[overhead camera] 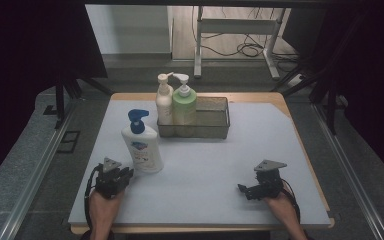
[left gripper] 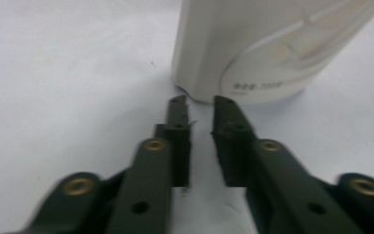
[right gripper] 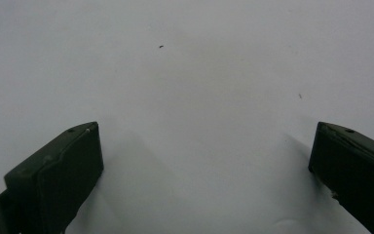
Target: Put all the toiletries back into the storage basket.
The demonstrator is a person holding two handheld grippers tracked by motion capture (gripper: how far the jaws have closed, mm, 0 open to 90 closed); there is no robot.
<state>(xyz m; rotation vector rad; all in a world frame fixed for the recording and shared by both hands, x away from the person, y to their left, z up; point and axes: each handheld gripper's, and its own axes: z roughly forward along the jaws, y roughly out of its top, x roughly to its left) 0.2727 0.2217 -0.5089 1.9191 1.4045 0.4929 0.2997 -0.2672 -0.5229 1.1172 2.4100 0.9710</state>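
The white pump bottle (overhead camera: 141,145) with the blue pump head stands upright on the grey table (overhead camera: 205,175), out in front of the wire basket (overhead camera: 215,120), which already holds a cream bottle (overhead camera: 164,100) and a green bottle (overhead camera: 184,102) standing side by side at its left end. So the job looks like loading bottles into that basket, with this one next in line. The left gripper (overhead camera: 116,176) sits just beside the bottle's base, and in the left gripper view its jaws are nearly closed, just a narrow slit between them, holding nothing, with the tips right up against the foot of the bottle (left gripper: 253,48). The right gripper (overhead camera: 252,190) rests well apart over bare table, jaws spread wide and empty. Reads like the approach stage, no grab yet. Next move probably calls for the left jaws to spread wide enough to straddle the bottle's body, then squeeze it mid-height so it doesn't tip, and lift it over the basket wall into the free right-hand space.
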